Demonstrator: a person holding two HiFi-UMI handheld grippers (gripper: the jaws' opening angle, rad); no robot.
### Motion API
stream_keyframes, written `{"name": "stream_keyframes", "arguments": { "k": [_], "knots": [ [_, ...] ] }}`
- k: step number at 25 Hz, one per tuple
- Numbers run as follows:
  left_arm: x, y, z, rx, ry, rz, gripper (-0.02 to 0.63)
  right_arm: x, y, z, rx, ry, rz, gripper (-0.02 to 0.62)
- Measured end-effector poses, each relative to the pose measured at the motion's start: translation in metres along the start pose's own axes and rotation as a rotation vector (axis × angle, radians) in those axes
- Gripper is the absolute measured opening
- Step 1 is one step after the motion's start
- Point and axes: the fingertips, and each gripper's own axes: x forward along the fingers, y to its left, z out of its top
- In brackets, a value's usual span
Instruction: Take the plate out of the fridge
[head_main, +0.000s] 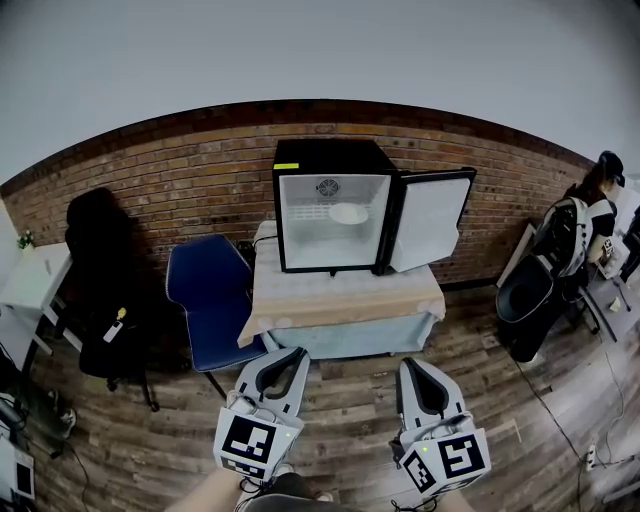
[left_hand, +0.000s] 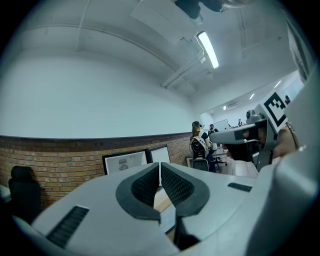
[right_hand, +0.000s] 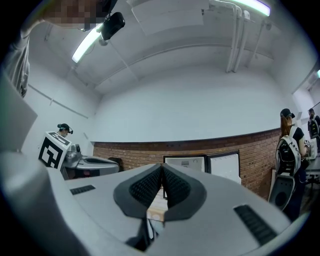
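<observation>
Room: brick wall (head_main: 180, 170) under pale plaster, wooden plank floor (head_main: 340, 410)
Table (head_main: 340, 295): cloth-covered, set against the brick
Mini fridge (head_main: 330, 155): black, standing on the table, its door (head_main: 430, 222) swung wide open
Chair (head_main: 212, 300): blue, just beside the table
Left gripper (head_main: 298, 352): low over the floor before the table, jaws pressed together on nothing
Right gripper (head_main: 408, 362): near the left one, jaws closed tight, empty
Plate (head_main: 348, 213): white, on the fridge's shelf, well apart from both grippers

In both gripper views the jaws hide the lower part of the fridge (right_hand: 185, 162). In the head view the plate (head_main: 348, 213) is too small for detail, and the tablecloth (head_main: 340, 295) conceals the table legs.
</observation>
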Motion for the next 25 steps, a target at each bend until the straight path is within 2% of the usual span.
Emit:
{"name": "stream_keyframes", "arguments": {
  "k": [12, 25],
  "knots": [
    [0.012, -0.004, -0.003, 0.018, 0.0, 0.01, 0.025, 0.007, -0.012, -0.01, 0.024, -0.015, 0.012, 0.029],
    [0.072, 0.009, -0.02, -0.003, -0.004, -0.02, 0.025, 0.051, -0.048, -0.029, 0.027, 0.012, -0.007, 0.029]
  ]
}}
